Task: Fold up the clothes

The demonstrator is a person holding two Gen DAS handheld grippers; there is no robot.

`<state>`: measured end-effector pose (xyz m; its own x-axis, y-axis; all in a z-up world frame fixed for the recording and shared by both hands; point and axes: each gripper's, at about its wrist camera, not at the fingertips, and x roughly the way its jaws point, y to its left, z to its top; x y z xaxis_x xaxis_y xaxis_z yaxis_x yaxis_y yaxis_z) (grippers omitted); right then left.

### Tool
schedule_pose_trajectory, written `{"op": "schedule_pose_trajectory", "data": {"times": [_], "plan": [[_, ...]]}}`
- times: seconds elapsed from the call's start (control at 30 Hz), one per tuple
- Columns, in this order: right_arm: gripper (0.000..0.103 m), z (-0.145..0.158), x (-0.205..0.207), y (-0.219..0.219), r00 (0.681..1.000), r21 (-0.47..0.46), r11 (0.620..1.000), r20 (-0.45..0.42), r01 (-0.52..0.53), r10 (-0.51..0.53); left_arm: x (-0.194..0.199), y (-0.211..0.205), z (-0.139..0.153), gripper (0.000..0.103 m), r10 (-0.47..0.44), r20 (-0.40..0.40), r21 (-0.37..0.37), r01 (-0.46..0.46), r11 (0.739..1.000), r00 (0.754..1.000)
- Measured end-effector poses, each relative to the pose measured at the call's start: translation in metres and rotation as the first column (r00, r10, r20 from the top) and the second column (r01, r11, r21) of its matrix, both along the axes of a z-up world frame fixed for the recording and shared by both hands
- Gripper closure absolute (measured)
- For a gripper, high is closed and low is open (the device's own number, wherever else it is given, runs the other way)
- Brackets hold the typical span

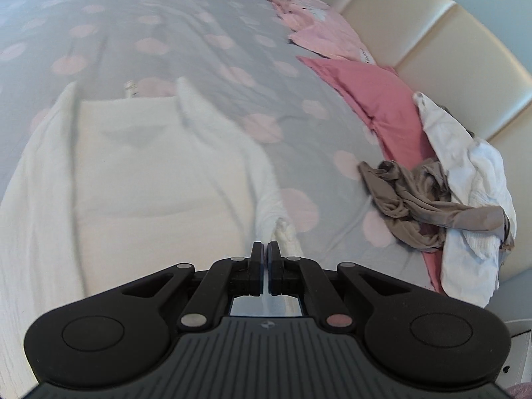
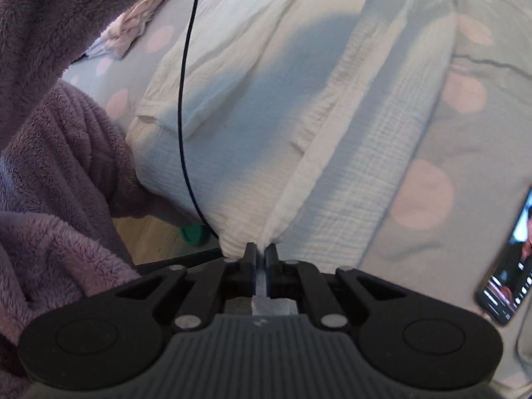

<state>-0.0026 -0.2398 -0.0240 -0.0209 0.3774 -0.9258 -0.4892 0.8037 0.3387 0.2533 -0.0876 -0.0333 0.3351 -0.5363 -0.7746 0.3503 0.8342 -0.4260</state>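
The white garment (image 1: 133,166) lies spread on the bed, on a grey cover with pink dots (image 1: 186,13). In the left wrist view it fills the field from 9 o'clock to the centre, and one thin edge of it runs down to 6 o'clock. There the left gripper (image 1: 265,249) has its jaws pressed together on this edge; the cloth also shows behind the jaws.

In the right wrist view the same crinkled white garment (image 2: 266,83) fills the middle. A ridge of its cloth comes down to 6 o'clock, where the right gripper (image 2: 261,252) pinches it, jaws almost together, with white fabric visible between them.

At 3 o'clock in the left view lie a crumpled brown garment (image 1: 409,193) and a white cloth (image 1: 472,206), next to a dark pink pillow (image 1: 372,99). A light pink pillow (image 1: 326,36) at 1 o'clock carries a small label, too blurred to read. Behind is a cream padded headboard (image 1: 449,43).

In the right view a purple fleece sleeve (image 2: 50,133) covers 9 o'clock, a thin black cable (image 2: 182,99) hangs across the cloth, and a phone (image 2: 508,266) with a lit screen lies at 4 o'clock; its writing is not readable.
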Motion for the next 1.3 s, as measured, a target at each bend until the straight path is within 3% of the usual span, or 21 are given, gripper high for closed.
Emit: {"op": "schedule_pose_trajectory", "data": {"times": [0.2, 0.33, 0.37, 0.43, 0.5, 0.57, 0.63, 0.8, 0.93, 1.07, 1.23, 1.3], "plan": [[0.097, -0.03, 0.012, 0.036, 0.997, 0.002, 0.999, -0.065, -0.039, 0.039, 0.009, 0.043, -0.045, 0.103, 0.044, -0.054, -0.07, -0.048, 0.996, 0.998], [0.097, -0.05, 0.019, 0.045, 0.996, -0.013, 0.999, -0.085, -0.034, 0.032, 0.011, 0.061, -0.069, 0.1, 0.077, -0.092, -0.175, -0.092, 0.98, 0.993], [0.097, -0.055, 0.02, 0.047, 0.996, -0.021, 0.999, -0.085, -0.034, 0.032, 0.01, 0.065, -0.074, 0.097, 0.085, -0.103, -0.204, -0.105, 0.973, 0.991], [0.093, -0.065, 0.021, 0.054, 0.996, -0.036, 0.999, -0.087, -0.029, 0.026, 0.005, 0.072, -0.079, 0.073, 0.098, -0.118, -0.238, -0.124, 0.963, 0.988], [0.089, -0.067, 0.021, 0.052, 0.995, -0.036, 0.999, -0.094, -0.015, 0.011, -0.007, 0.078, -0.078, 0.064, 0.104, -0.109, -0.255, -0.129, 0.958, 0.989], [0.084, -0.063, 0.02, 0.05, 0.996, -0.036, 0.999, -0.085, -0.007, 0.004, -0.023, 0.082, -0.072, 0.063, 0.104, -0.078, -0.252, -0.121, 0.96, 0.991], [0.072, -0.054, 0.02, 0.045, 0.998, -0.028, 1.0, -0.059, 0.011, -0.012, -0.041, 0.086, -0.064, 0.063, 0.106, -0.052, -0.244, -0.116, 0.963, 0.993], [0.072, -0.031, 0.019, 0.033, 0.99, 0.012, 0.995, 0.096, 0.1, -0.101, -0.091, 0.094, -0.048, 0.063, 0.089, -0.049, -0.233, -0.098, 0.967, 0.995], [0.072, -0.026, 0.021, 0.042, 0.968, -0.005, 0.994, 0.228, 0.112, -0.108, -0.135, 0.1, -0.044, 0.063, 0.102, -0.068, -0.201, -0.113, 0.973, 0.993], [0.071, -0.033, 0.025, 0.057, 0.966, -0.016, 0.995, 0.239, 0.102, -0.095, -0.171, 0.111, -0.045, 0.063, 0.148, -0.07, -0.194, -0.159, 0.968, 0.987], [0.072, -0.061, 0.02, 0.076, 0.967, -0.133, 0.989, 0.253, 0.064, -0.029, -0.195, 0.122, -0.054, 0.063, 0.169, -0.08, -0.213, -0.182, 0.96, 0.982], [0.086, -0.067, 0.016, 0.077, 0.965, -0.167, 0.985, 0.263, 0.038, 0.008, -0.198, 0.121, -0.055, 0.063, 0.156, -0.067, -0.201, -0.166, 0.965, 0.986]]}}
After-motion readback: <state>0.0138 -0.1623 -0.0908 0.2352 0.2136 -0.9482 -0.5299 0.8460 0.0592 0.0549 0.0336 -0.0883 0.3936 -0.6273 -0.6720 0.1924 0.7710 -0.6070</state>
